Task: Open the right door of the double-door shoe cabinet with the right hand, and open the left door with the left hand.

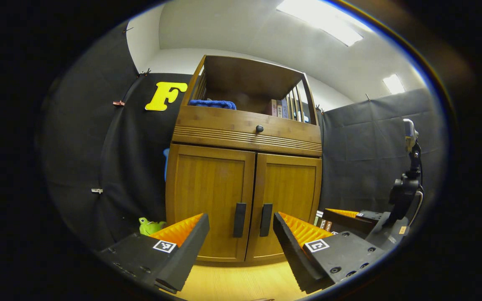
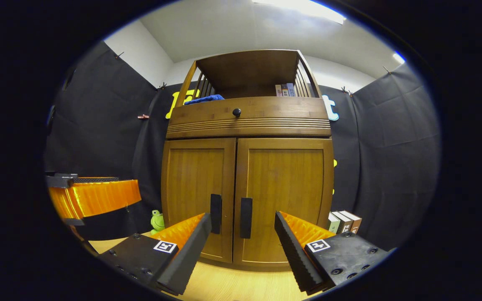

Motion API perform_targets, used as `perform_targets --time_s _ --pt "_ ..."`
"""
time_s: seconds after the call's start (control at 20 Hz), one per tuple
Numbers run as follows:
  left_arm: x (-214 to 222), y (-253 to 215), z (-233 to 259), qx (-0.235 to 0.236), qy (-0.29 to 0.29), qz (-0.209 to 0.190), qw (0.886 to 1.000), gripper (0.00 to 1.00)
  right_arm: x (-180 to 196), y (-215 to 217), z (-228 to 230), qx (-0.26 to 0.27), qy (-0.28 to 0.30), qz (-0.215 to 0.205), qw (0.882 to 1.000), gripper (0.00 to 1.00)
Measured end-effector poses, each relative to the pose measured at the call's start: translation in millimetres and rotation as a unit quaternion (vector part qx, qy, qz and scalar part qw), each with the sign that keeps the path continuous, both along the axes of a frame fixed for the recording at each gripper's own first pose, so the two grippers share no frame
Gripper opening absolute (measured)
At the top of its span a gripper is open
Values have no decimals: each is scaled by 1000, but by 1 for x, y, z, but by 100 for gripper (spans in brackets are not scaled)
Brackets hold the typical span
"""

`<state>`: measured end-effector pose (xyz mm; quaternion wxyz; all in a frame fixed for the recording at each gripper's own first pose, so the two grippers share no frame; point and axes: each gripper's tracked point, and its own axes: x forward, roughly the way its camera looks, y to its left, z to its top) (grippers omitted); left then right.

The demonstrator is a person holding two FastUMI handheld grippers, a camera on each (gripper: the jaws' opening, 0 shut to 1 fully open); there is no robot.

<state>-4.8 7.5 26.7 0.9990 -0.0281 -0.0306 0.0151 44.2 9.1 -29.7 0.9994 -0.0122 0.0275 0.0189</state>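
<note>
Left gripper (image 1: pixel 241 234) sits lowest and closest in the left gripper view, fingers spread wide, nothing between them, hovering short of the cabinet (image 1: pixel 245 167). Both door handles (image 1: pixel 239 220) (image 1: pixel 266 220) show in the gap between its fingers, not touched. Right gripper (image 2: pixel 243 234) in the right gripper view is likewise spread apart and empty, apart from the doors, with the right door's handle (image 2: pixel 246 218) in its gap and the left handle (image 2: pixel 215 213) just past its left finger tip. Each gripper also appears at the edge of the other's view: right one (image 1: pixel 349 217) low at right, left one (image 2: pixel 94 198) at left.

Left door (image 1: pixel 209 200) and right door (image 1: pixel 289 200) are both closed, meeting at the centre. Above them a drawer with a round knob (image 1: pixel 259 128), then an open shelf holding a blue cloth (image 1: pixel 212 104) and a few books (image 1: pixel 280 108).

Cabinet stands on a light wood floor (image 1: pixel 241 280). Green toy frog (image 1: pixel 149 226) on the floor left of it; more books (image 2: pixel 343 221) stand at its right side.
</note>
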Motion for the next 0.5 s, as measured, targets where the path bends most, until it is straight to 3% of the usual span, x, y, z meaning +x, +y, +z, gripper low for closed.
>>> perform_targets --time_s 0.25,0.5 --pt "1 0 -4 3 4 -4 1000 95 6 -7 4 1 -16 -12 1000 96" --pt "0 7 -17 9 11 -4 1000 95 43 -18 -6 7 -25 -39 999 96"
